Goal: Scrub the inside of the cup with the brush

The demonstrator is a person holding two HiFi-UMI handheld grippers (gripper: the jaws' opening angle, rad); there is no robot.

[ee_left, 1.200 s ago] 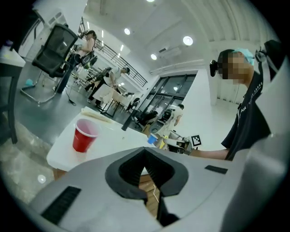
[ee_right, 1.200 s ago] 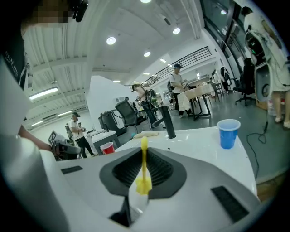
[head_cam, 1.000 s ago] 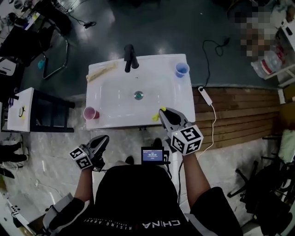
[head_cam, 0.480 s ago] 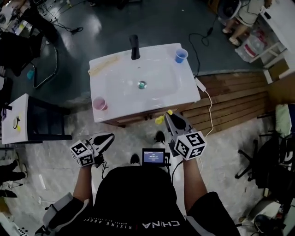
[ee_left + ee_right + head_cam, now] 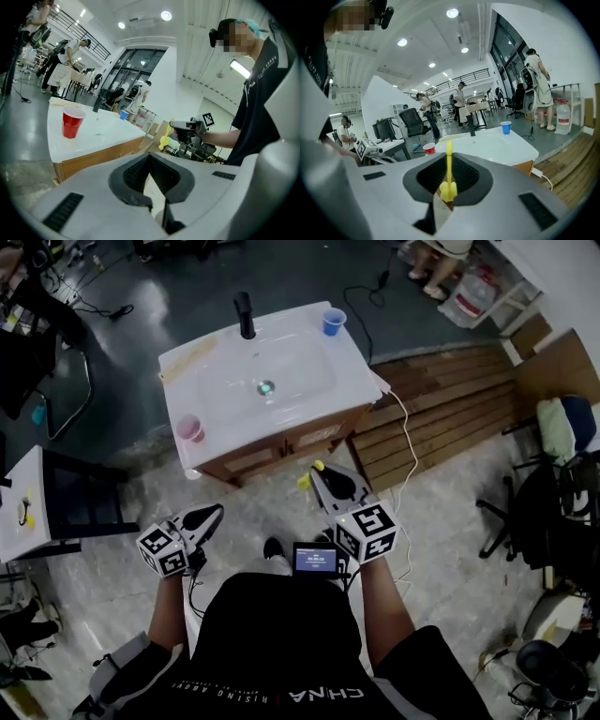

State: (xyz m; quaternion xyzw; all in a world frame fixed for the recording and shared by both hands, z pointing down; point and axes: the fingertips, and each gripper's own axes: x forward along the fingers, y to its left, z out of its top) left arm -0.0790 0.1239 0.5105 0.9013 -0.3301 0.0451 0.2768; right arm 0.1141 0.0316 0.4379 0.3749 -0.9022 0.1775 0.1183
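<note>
A red cup (image 5: 190, 428) stands at the front left corner of the white sink counter (image 5: 309, 390); a blue cup (image 5: 334, 321) stands at its back right. My right gripper (image 5: 317, 476) is shut on a yellow brush (image 5: 307, 474), held over the floor in front of the counter. In the right gripper view the yellow brush (image 5: 449, 172) sticks up between the jaws, with the red cup (image 5: 429, 148) far beyond. My left gripper (image 5: 214, 512) hangs shut and empty over the floor. In the left gripper view the red cup (image 5: 73, 121) is well ahead to the left.
A black faucet (image 5: 245, 315) and a drain (image 5: 266, 387) mark the basin. A wooden strip (image 5: 190, 359) lies at the counter's back left. A power strip with cable (image 5: 380, 382) lies by a wooden platform (image 5: 450, 399). A dark chair (image 5: 80, 502) stands to the left.
The person has stepped back from the sink; the counter has slid up and away in the head view. Both grippers, once at its front edge, are now over the floor.
</note>
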